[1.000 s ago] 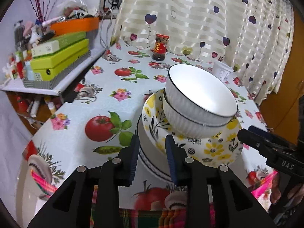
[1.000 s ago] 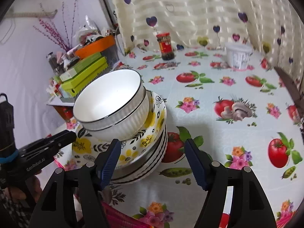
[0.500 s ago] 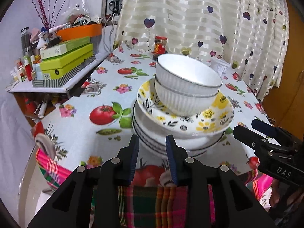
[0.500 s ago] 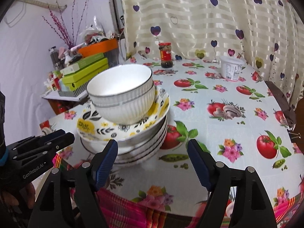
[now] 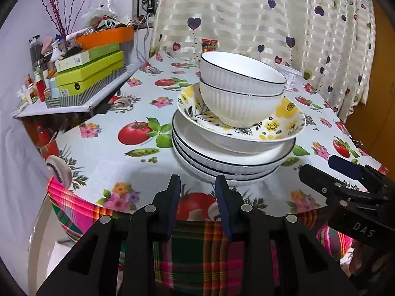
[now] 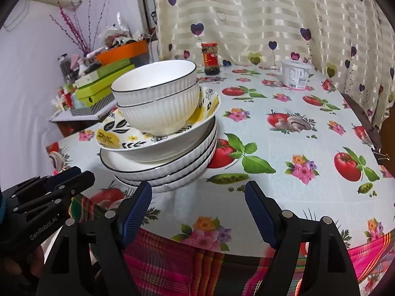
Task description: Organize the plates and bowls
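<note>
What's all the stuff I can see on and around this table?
ribbed bowls: two, white with dark rims, nested on top of the pile
flowered dish: one, yellow and black on white, under the bowls
plates: about three, white with dark rims, bottom of the pile
tablecloth: one, pale with tomatoes and flowers
jar: one, red label, far edge by the curtain
tub: one, white, far right
boxes: several, green, on the side shelf at left
curtain: cream with hearts, behind
left gripper: black, blue fingers, narrow gap, nothing held
right gripper: black, blue fingers, wide open, just been opening, nothing held
</note>
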